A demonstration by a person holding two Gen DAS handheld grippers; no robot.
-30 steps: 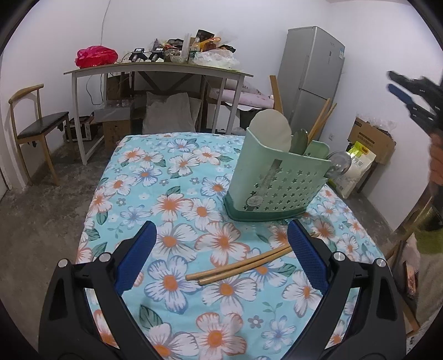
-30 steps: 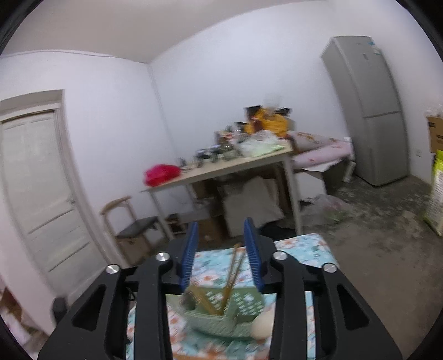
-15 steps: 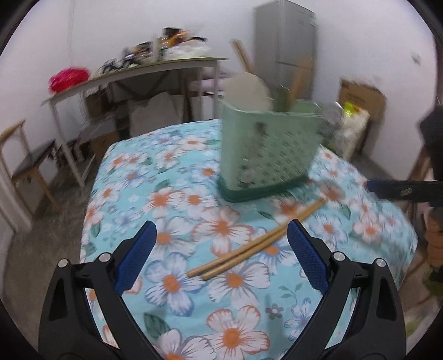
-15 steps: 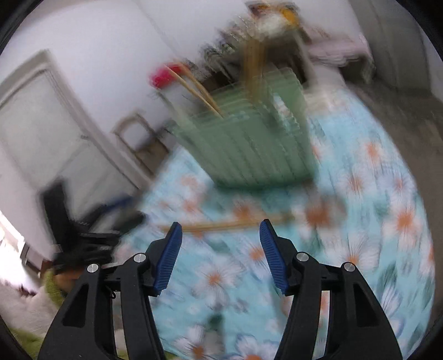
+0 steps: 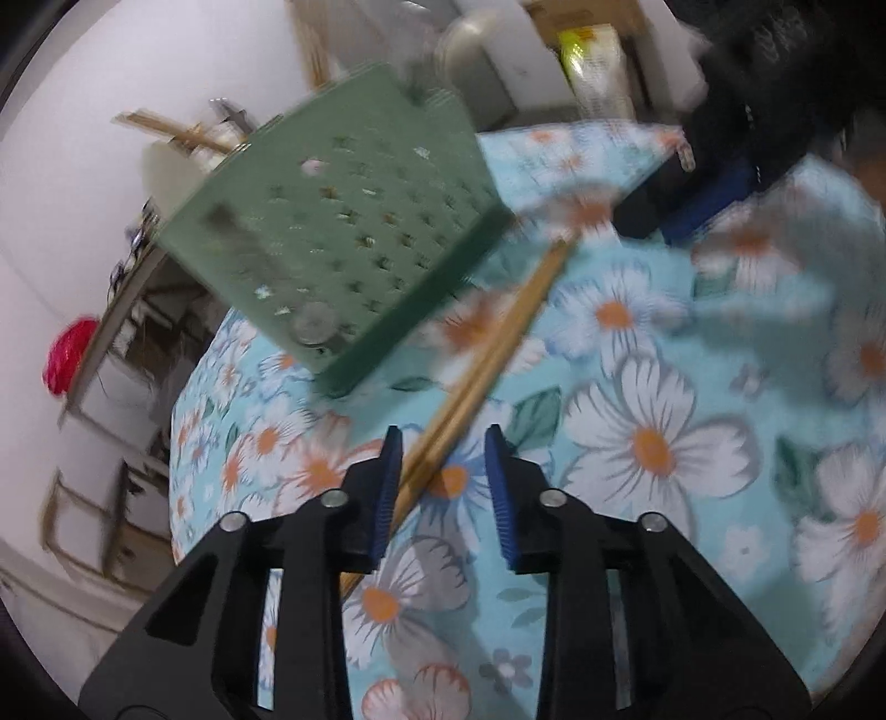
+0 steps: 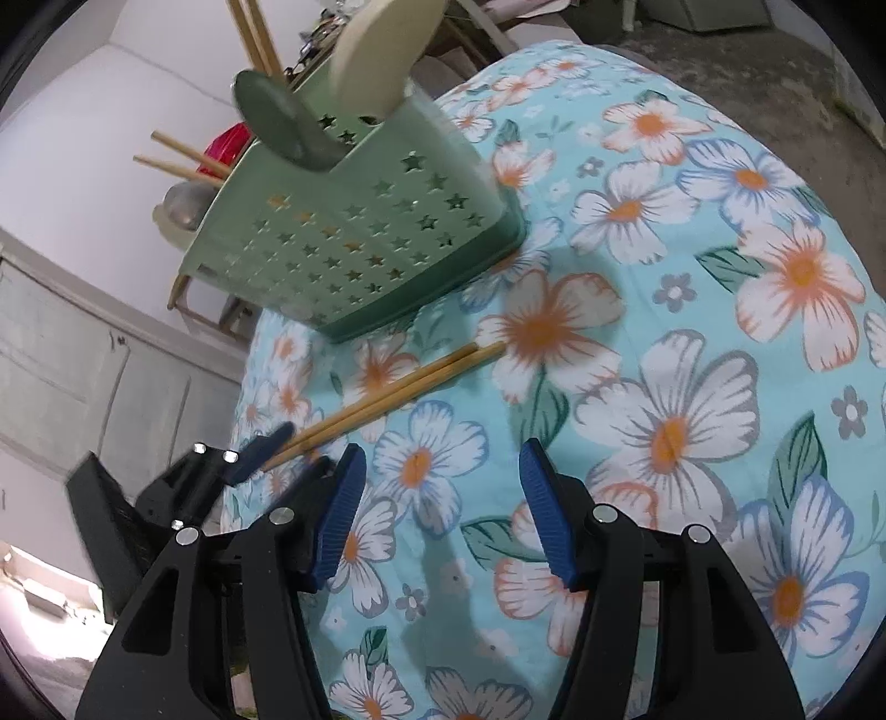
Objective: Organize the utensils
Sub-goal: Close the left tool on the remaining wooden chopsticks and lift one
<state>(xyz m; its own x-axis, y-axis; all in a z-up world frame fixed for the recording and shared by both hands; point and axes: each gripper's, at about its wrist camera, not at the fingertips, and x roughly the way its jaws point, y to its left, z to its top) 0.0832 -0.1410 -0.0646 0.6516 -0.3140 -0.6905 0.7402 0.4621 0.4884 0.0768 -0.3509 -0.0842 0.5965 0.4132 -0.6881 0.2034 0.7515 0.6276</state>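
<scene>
A pair of wooden chopsticks lies on the floral tablecloth in front of a green perforated utensil holder. My left gripper is low over the cloth, its jaws partly closed around the near end of the chopsticks with a gap still showing. In the right wrist view the chopsticks lie beside the holder, which holds spoons, a spatula and more chopsticks. My right gripper is open and empty above the cloth, right of the chopsticks. The left gripper shows there at the chopsticks' left end.
The table is covered by a blue floral cloth. A cluttered side table with a red bag stands against the white wall. A cardboard box sits on the floor beyond the table.
My left gripper has dropped and tilted towards the chopsticks and its jaws have narrowed around their near end. My right gripper has come down low over the cloth, still open.
</scene>
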